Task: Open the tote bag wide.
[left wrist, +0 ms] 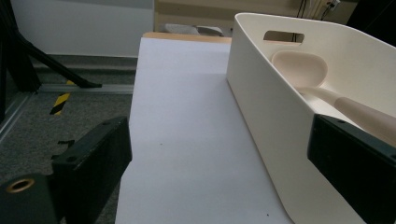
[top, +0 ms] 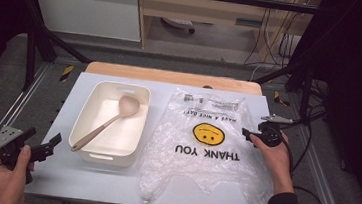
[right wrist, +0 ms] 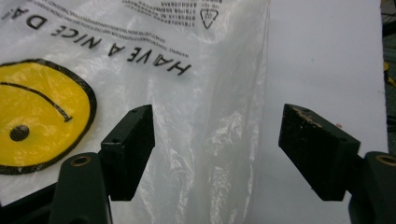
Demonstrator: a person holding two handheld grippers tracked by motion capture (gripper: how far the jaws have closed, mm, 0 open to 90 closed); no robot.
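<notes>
On a table [top: 110, 185] lies a clear plastic bag [top: 205, 144], flat, right of a tub [top: 109, 122]. The right hand-held gripper [top: 247, 134], jaws apart, nears the bag's edge; next, pinch that edge. The left hand-held gripper [top: 54, 142] waits released

Seen from above the near edge of the table [top: 110, 185] facing forward and down, from low and close left of the bin [left wrist: 280, 154] facing along its wall, and from close over the bag [right wrist: 196, 93] right of the bin, both in the high view.
</notes>
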